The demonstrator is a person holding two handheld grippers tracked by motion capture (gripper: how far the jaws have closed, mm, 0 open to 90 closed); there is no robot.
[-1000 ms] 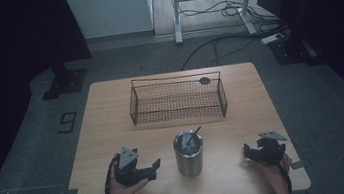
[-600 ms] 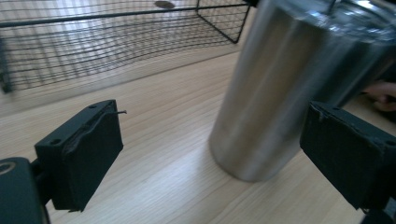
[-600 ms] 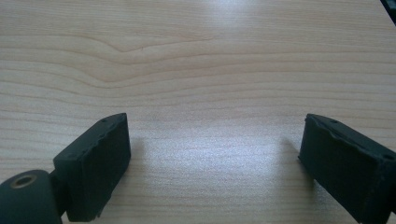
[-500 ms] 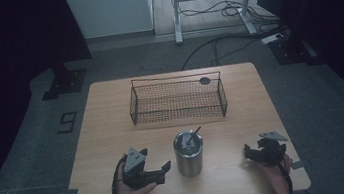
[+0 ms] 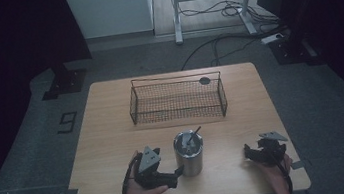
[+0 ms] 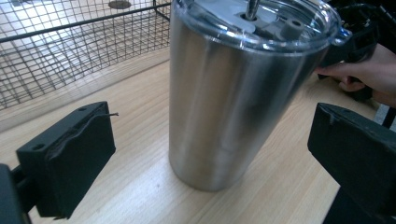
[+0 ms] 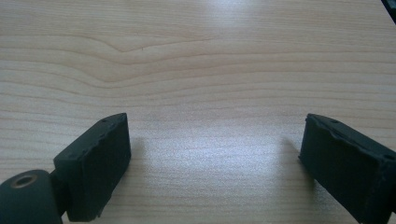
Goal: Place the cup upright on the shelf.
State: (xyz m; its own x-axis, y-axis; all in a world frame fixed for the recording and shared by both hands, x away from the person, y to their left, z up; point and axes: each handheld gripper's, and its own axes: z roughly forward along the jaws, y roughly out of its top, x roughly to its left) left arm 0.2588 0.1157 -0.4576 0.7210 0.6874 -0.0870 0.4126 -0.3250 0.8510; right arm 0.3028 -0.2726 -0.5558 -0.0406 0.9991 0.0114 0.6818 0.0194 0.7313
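A steel tumbler (image 5: 189,154) with a clear lid and a metal straw stands upright near the table's front middle. My left gripper (image 5: 176,173) is just left of it, pointing at its base. In the left gripper view the tumbler (image 6: 233,98) rises between the two black pads (image 6: 70,158). The jaws have just been opening and stand wide, neither pad touching the steel. My right gripper (image 5: 249,153) rests at the front right, apart from the tumbler. Its jaws (image 7: 215,135) are open over bare wood.
A black wire basket (image 5: 178,101) stands across the back middle of the wooden table (image 5: 109,135), with a small dark disc (image 5: 204,80) at its far right corner. The basket mesh (image 6: 56,46) lies just behind the tumbler. Dark floor and cables surround the table.
My left gripper has moved right, up to the tumbler, and its jaws have spread wider. The right gripper, tumbler and basket have stayed put.
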